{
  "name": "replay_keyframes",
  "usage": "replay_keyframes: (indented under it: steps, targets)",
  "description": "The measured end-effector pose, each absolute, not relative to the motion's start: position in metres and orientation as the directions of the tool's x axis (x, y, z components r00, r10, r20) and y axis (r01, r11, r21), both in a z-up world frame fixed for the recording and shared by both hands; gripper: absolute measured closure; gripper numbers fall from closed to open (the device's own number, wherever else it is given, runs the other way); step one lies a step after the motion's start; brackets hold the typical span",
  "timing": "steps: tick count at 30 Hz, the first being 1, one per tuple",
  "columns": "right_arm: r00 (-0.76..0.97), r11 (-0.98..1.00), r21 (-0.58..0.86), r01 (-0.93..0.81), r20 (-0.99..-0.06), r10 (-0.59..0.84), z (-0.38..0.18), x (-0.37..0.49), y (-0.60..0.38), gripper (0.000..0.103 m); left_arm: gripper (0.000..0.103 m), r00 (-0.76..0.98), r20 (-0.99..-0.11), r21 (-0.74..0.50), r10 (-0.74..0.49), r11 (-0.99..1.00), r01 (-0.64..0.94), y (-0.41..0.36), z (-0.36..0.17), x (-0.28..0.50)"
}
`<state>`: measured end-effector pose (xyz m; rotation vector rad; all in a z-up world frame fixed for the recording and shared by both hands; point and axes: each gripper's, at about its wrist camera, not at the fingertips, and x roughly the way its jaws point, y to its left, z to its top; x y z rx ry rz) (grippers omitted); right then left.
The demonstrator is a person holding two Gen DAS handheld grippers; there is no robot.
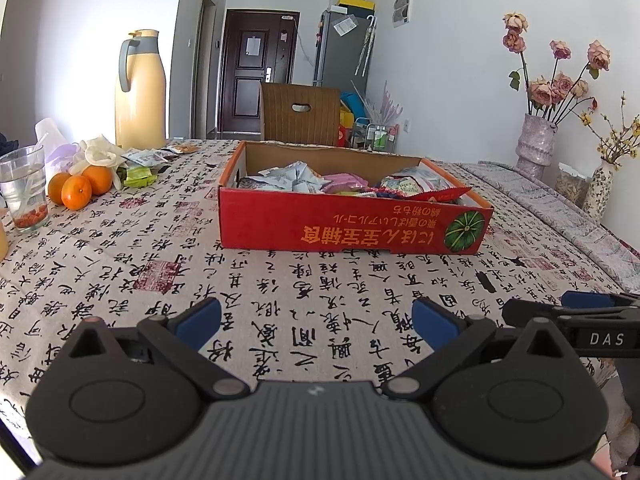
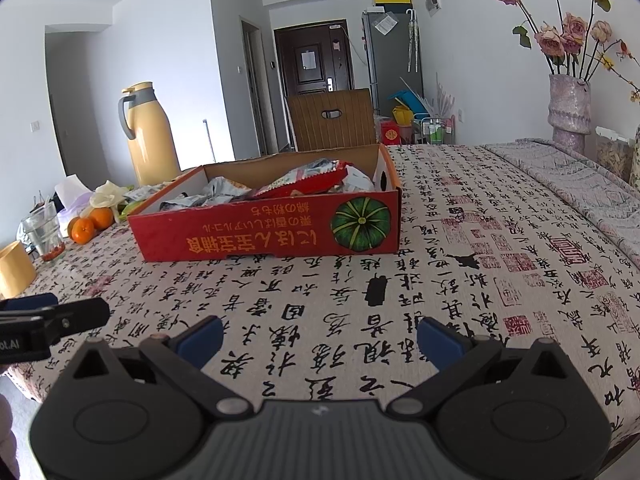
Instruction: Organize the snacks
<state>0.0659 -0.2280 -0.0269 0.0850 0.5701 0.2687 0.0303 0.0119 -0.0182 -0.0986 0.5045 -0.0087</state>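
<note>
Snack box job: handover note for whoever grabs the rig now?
Left tongs: open, empty, low over the tablecloth, short of the box.
Right tongs: open, empty, alongside.
Red cardboard box: mid-table, already holding many snack packets.
Loose packets: still on the cloth by the oranges and the yellow thermos, left of the box.
Done: most snacks boxed.
Left: likely gather those loose packets into the box.
</note>
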Motion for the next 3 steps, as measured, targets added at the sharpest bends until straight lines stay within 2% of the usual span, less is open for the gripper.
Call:
replay_keyframes:
  steps: [3]
  targets:
    - [0.806, 0.961, 0.154, -0.228, -0.523, 0.275, -0.0287, 0.0647, -0.2280, 0.000, 0.000, 0.872, -0.488, -0.099, -0.035, 0.995, -0.016, 0.0121, -0.0188, 0.0323]
